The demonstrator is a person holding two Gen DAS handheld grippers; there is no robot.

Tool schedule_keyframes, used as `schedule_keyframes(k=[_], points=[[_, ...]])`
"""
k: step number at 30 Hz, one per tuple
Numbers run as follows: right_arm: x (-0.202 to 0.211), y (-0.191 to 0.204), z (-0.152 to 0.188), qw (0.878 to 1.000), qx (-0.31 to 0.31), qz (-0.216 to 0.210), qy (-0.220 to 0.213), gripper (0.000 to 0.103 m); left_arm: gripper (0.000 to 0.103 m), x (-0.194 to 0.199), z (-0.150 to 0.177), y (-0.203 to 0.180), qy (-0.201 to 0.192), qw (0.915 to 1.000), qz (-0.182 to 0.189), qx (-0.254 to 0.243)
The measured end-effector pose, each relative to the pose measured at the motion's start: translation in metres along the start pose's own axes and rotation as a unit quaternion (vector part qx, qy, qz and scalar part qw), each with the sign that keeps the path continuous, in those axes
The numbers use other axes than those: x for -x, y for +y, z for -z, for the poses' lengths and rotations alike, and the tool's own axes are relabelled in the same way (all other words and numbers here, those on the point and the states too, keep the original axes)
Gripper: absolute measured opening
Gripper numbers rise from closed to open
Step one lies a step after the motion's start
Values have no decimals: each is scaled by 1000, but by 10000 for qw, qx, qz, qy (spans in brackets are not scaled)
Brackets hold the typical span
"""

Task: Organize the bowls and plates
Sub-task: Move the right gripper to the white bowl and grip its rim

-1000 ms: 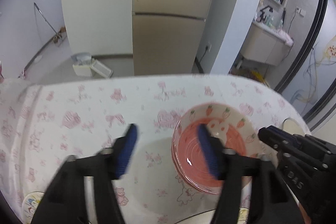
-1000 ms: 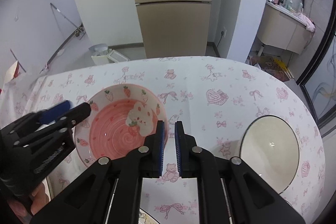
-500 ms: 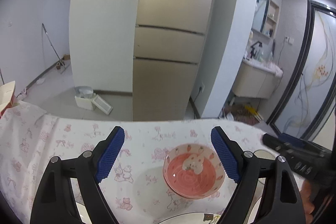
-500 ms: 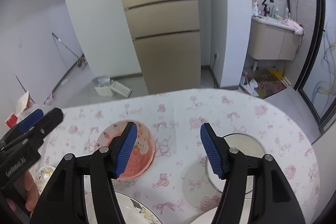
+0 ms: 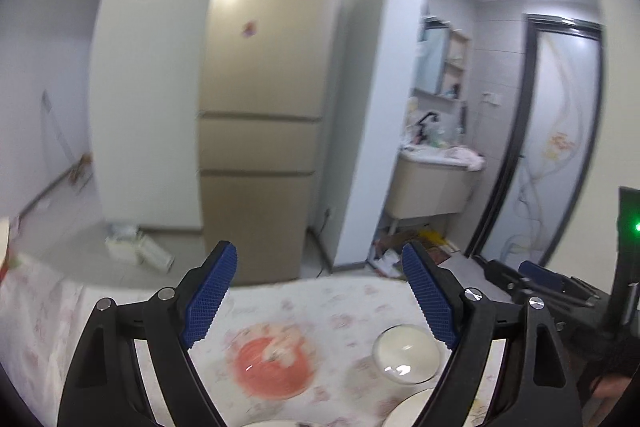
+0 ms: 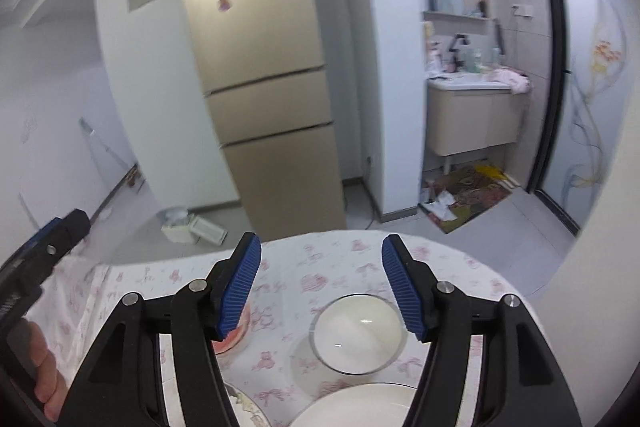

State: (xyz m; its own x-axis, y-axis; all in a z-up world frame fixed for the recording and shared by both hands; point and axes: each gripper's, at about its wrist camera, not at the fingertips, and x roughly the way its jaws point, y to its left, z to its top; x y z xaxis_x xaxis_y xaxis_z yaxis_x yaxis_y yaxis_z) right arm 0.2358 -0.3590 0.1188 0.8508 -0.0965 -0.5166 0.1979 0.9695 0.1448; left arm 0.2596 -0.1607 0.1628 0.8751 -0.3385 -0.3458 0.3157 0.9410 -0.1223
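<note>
A pink strawberry-pattern bowl sits on the table with the pink-print cloth; in the right wrist view only its edge shows behind my left finger. A white bowl sits to its right and also shows in the left wrist view. White plate rims lie at the near edge. My left gripper is open and empty, raised above the table. My right gripper is open and empty, raised above the white bowl.
A beige fridge stands behind the table. A washbasin cabinet and a dark-framed glass door are at the right. A white box lies on the floor. The right gripper's body shows at the left view's right edge.
Both grippers have risen and pulled back from the table, so the bowls look smaller and lower. Both stay open; the right one was shut a second ago.
</note>
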Motion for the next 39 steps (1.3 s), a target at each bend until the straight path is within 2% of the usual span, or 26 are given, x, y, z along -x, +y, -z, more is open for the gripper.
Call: schedule_keyframes(k=[2,4,8,11,13,16,20,29,32,37,39], points=[[14,-12,1,9992,-116,254,-282,67,86,6,-6,-21,-143,9999,-13,-94],[20,-23,3,9986,-233,276,-391,68,86,7,-6,-37,-235,9994,230,71],[11,-43,3,9980,-439,321,-316,68,86,-9,8,-54,-119,9984,523,153],[-4,-57,2,9972,-620,364,-180,68,86,-37,29,-62,167,9991,389,-17],[-12,-68,3,9966,-683,450,-76,68,86,-66,41,-62,554,9982,231,-61],[-29,-80,6,9954,-790,499,188,68,86,-101,57,-56,1057,9943,149,28],[-58,-93,14,9920,-989,486,618,68,86,-143,82,-52,1805,9834,160,73],[-116,-101,45,9788,-842,453,1812,68,86,-192,126,-48,2563,9664,191,33],[-132,-106,56,9729,-860,207,2138,68,86,-208,140,-48,2852,9584,115,19],[-148,-104,70,9649,-806,212,2489,68,78,-225,160,-45,3155,9486,224,130],[-154,-104,74,9619,-802,166,2608,63,68,-229,167,-45,3261,9448,258,174]])
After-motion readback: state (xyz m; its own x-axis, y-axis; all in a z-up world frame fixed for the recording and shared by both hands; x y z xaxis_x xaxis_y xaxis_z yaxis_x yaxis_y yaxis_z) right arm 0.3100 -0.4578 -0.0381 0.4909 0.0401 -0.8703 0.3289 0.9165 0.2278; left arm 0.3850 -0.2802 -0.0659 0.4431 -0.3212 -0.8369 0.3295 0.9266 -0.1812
